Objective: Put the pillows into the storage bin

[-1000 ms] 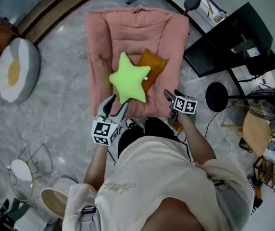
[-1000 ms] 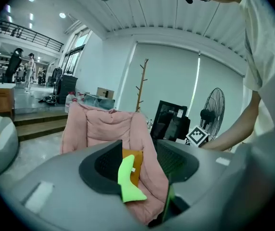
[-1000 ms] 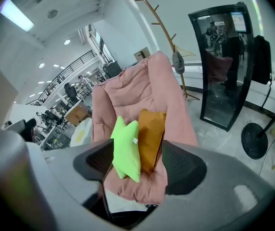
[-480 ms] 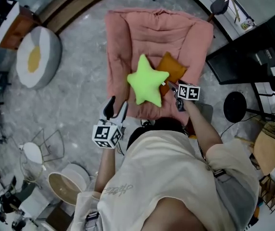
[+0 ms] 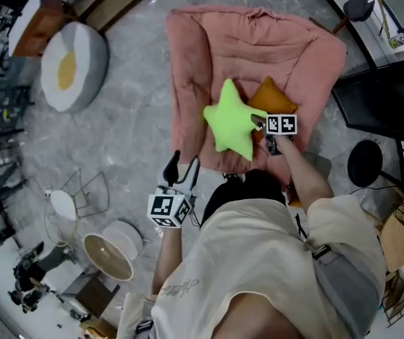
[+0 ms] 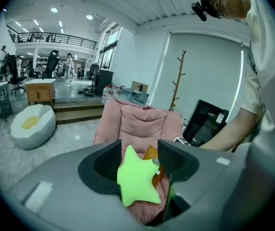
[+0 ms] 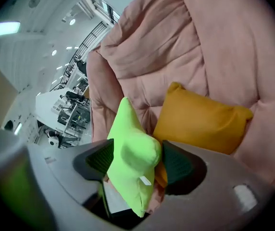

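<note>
Right jaws: the right gripper [image 7: 133, 161] is standing about half open, straddling one arm of the green star pillow [image 5: 232, 119]; the pads are sitting beside the fabric and not yet squeezing it, so nothing is being held.
Left jaws: the left gripper [image 6: 138, 160] is gaping wide and carrying nothing; the star pillow is only showing beyond it, well apart.
Pillows: the star pillow is lying on the near half of the pink floor cushion [image 5: 209, 41], overlapping the left edge of the orange pillow [image 5: 274, 101], which is touching it on the far right.
Step in hand: judging by the straddle, the first pick is being set up, and neither pillow is in a bin yet.
Next move: the right jaws are needing to close on the star's arm, deep enough that the soft stuffing is not slipping out, before lifting.
Bin: no storage bin is showing for certain; a round tan tub [image 5: 107, 256] is sitting near left, and I cannot tell whether that is it.
Surface: the cushion is resting on a grey marbled floor [image 5: 117, 140].
Room: an egg-patterned pouffe [image 5: 71, 66] is sitting far left, and a black table [image 5: 385, 97] is standing to the right.
</note>
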The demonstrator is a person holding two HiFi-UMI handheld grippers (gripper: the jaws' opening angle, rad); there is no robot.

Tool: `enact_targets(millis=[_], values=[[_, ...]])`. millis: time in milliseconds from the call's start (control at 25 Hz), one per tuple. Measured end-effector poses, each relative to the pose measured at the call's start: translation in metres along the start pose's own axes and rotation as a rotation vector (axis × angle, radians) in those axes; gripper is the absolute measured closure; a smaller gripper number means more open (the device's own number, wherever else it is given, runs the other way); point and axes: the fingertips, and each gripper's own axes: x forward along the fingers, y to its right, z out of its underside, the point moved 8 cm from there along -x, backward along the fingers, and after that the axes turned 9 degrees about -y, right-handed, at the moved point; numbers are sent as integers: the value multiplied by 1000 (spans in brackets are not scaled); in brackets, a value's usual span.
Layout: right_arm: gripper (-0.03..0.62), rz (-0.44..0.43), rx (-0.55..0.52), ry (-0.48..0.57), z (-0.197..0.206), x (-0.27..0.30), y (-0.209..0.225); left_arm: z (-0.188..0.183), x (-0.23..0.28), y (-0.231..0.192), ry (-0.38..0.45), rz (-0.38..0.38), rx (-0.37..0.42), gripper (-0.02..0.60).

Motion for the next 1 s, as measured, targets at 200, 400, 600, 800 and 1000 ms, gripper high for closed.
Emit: enact_targets(millis=[200,400,600,800,1000], values=[[366,-1,151,32,-5,15,2,6,0,-2,-2,-30,-32,325],[433,-4,171,3,7,7,-8,7,-4,-5,38,-33,-43,325],[485,-32,151,72,26,-15,-45,5,-18,-11,98,4,-16,325],[503,-2,95,132,45,-43,-89,14,-36,-23,142,65,-11,330],[507,36,27,223,57,-94,-113,28,-43,-30,171,153,2,333]])
